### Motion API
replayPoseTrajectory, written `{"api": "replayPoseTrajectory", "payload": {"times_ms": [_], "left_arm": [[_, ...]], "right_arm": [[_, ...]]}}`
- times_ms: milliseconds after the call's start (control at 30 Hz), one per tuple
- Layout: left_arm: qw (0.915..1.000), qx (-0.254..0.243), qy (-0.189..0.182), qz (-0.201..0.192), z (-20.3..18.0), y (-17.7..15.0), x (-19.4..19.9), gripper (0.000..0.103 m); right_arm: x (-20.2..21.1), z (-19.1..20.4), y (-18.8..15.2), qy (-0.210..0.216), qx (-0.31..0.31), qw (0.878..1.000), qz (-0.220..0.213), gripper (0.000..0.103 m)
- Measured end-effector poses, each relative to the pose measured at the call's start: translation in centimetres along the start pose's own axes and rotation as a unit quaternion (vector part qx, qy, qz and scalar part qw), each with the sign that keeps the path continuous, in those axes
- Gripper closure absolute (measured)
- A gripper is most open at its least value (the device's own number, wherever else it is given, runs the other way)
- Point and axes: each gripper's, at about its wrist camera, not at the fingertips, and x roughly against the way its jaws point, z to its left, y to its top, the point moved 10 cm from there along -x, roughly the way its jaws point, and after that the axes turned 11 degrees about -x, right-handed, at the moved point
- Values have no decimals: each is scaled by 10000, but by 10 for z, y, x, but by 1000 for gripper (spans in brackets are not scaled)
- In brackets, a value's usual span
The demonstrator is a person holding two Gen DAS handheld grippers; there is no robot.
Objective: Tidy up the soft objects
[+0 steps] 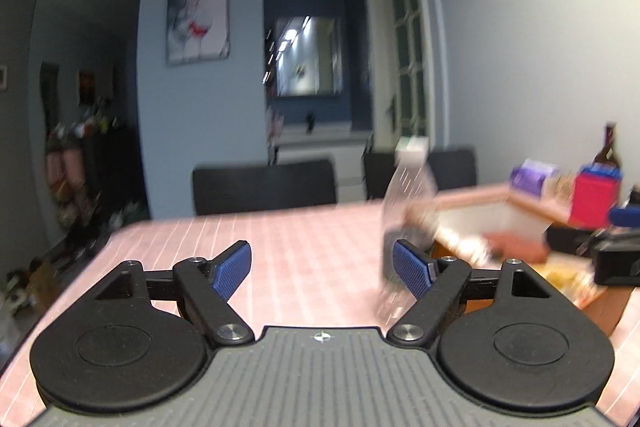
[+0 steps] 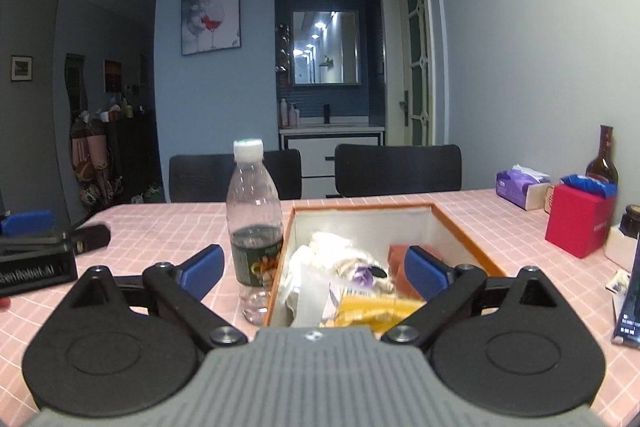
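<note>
Two grippers gape empty over the pink checked desk (image 2: 500, 219), with the soft things heaped in the orange-rimmed box (image 2: 460, 227).

We read the white crumpled cloth (image 2: 320, 251) and yellow packet (image 2: 376, 307) in that box as light, limp and easily crushed, so we would pinch a raised fold or a packet edge, not the bulk. Our right gripper (image 2: 314, 269) hangs just before the box, fingers apart and holding nothing; our left gripper (image 1: 322, 269) is likewise spread wide and empty over bare tablecloth, its view blurred. Beside the box's left wall stands a nearly empty plastic bottle (image 2: 254, 219), probably tippy and easily knocked. Further right sit a purple tissue pack (image 2: 520, 187), a red box (image 2: 580, 219) and a brown glass bottle (image 2: 603, 159). Black chairs (image 2: 396, 167) line the far edge; beyond is a dim room with a wine-glass picture (image 2: 211, 14).
</note>
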Motion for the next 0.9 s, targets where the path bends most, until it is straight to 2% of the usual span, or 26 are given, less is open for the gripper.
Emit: {"api": "replayPoseTrajectory", "payload": {"times_ms": [133,333,633,900], "left_arm": [[9997,227,-29,128,7,-17,-2,9],[9995,157,96,252,11,-31,6,9],[9990,270,129,337,16,-42,10,9],[9992,162,105,361,14,-45,7,9]], "right_arm": [[-9,-1,-18,-185,49,9998,9,7],[-17,4,-41,-179,95,9993,311,7],[-18,10,-47,-231,162,9989,386,7],[-19,12,-50,-277,179,9985,431,7]]}}
